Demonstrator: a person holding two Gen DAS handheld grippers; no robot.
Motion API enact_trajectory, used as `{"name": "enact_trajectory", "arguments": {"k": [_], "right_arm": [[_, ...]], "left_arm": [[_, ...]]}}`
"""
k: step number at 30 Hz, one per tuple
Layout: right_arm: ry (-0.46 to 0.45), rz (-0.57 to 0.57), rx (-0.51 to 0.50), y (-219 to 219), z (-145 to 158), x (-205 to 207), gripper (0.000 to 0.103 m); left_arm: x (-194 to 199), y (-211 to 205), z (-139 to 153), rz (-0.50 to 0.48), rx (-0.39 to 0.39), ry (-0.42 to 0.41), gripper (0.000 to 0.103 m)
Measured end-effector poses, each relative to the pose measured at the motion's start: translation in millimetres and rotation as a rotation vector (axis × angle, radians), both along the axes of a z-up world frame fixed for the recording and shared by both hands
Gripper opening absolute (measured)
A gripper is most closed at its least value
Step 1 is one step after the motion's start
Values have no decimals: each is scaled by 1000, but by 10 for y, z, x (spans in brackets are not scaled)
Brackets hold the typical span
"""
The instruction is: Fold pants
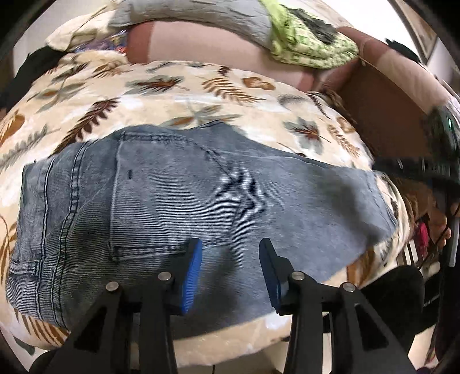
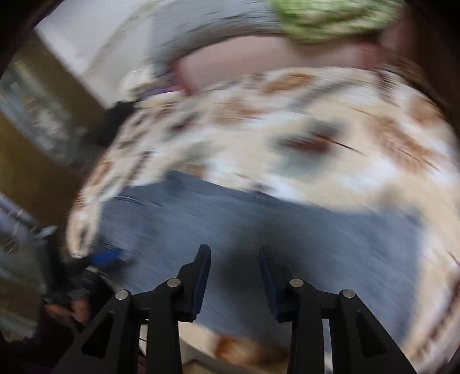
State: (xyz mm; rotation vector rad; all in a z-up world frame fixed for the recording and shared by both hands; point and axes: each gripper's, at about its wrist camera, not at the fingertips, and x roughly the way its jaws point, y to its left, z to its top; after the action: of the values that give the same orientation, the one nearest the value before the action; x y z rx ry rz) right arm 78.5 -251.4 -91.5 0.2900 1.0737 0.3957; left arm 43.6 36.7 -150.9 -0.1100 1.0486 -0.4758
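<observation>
My left gripper (image 1: pixel 230 253) and right gripper (image 2: pixel 234 259) both hang wide and empty over the jeans (image 1: pixel 178 190), which lie already folded compact on the leafy blanket (image 1: pixel 201 95), so I judge only a last smoothing or final fold is needed.

Ahead of the fingers spreads a cream leaf-print blanket (image 1: pixel 178 95), backed by a pinkish-brown sofa back (image 1: pixel 201 43) draped with a grey cloth (image 1: pixel 187 14) and a green patterned cloth (image 1: pixel 310 43) (white wall beyond, upper right).
</observation>
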Motion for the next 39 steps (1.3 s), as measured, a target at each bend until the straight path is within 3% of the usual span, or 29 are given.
{"name": "enact_trajectory", "arguments": {"k": [3, 6, 8, 12, 22, 23, 25, 31, 35, 39], "right_arm": [[21, 115, 37, 562, -148, 508, 38], [30, 209, 25, 905, -301, 826, 38], [64, 256, 27, 1006, -461, 1032, 38], [83, 319, 35, 1102, -680, 1386, 38], [163, 466, 31, 1369, -875, 1575, 38], [163, 470, 17, 1383, -877, 1571, 35], [120, 492, -38, 1448, -823, 1532, 7], [-17, 424, -115, 1541, -546, 1554, 4], [8, 361, -180, 1564, -760, 1638, 4], [85, 234, -35, 1291, -821, 1632, 7]], "left_arm": [[-25, 2, -69, -9, -16, -9, 42], [-146, -39, -91, -64, -13, -80, 43], [-193, -73, -144, -107, -19, -86, 53], [-185, -102, -184, -172, -68, -80, 54], [-98, -211, -239, -207, -73, -75, 55], [-101, -218, -235, -208, -74, -79, 55], [-98, -227, -231, -210, -69, -86, 55], [-83, -261, -257, -212, -38, -107, 55], [-55, -270, -294, -208, -25, -109, 55], [-95, -288, -300, -220, 3, -126, 55]]}}
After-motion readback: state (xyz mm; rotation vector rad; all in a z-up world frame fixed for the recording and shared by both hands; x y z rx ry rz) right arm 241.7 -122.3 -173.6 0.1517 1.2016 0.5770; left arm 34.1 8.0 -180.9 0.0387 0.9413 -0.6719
